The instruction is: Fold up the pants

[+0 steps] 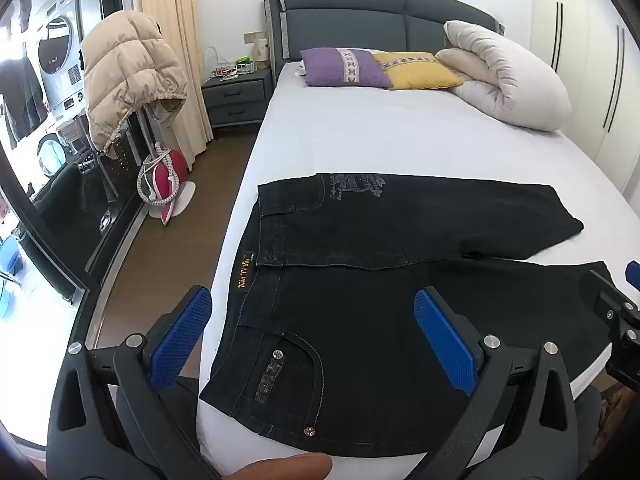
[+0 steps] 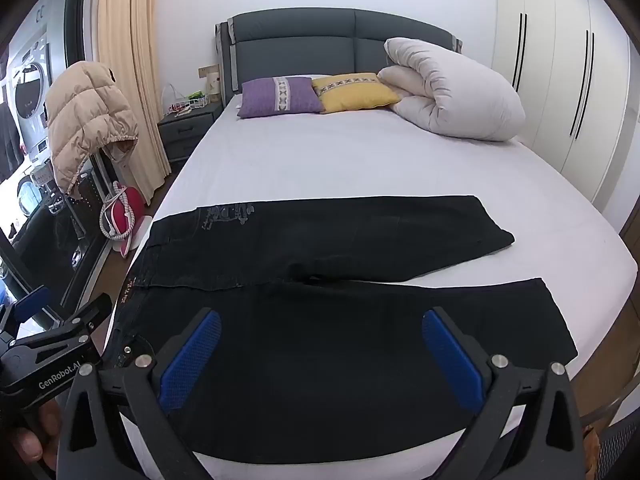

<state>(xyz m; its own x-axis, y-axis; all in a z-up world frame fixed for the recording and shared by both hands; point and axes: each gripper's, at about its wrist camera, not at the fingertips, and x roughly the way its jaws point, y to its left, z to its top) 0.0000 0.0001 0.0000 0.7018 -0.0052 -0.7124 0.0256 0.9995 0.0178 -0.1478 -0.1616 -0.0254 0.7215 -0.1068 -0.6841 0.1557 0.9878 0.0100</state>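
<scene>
- The pants (image 1: 400,280) lie flat and spread out on the near end of the bed (image 1: 360,140). The waistband is toward the left edge of the bed and the two legs run out to the right, so the long axis goes from left to right across both views.
- The left gripper (image 1: 312,344) hangs above the waist and pocket part, with its fingers wide apart and nothing between them.
- The right gripper (image 2: 320,356) hangs above the near leg, closer to the leg ends, also wide apart and holding nothing.
- I judge that each gripper is nearest to its own end of the near leg, which suits a fold onto the far leg.
</scene>
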